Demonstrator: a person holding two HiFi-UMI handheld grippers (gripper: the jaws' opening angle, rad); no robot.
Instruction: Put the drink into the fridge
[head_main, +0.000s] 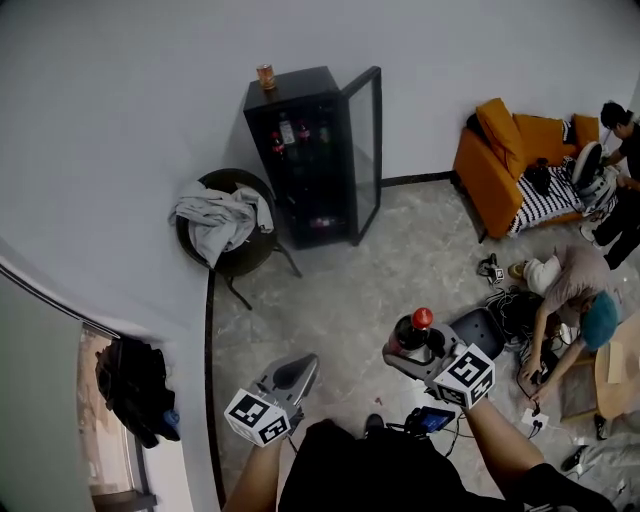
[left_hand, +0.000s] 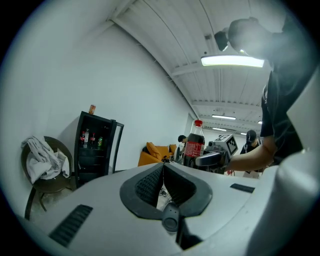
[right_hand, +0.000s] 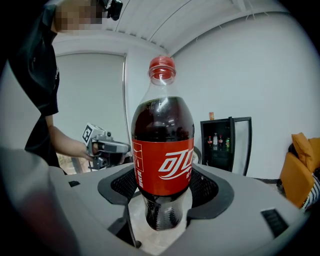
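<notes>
A cola bottle with a red cap and red label stands upright between the jaws of my right gripper, which is shut on it. In the head view the bottle is held low at centre right by that right gripper. My left gripper is at lower left, jaws closed together with nothing between them. The black fridge stands against the far wall with its glass door swung open; several bottles sit on its upper shelf. The fridge also shows behind the bottle.
A can rests on top of the fridge. A round chair draped with a grey cloth stands left of it. An orange sofa is at the right wall, with people and cables on the floor nearby.
</notes>
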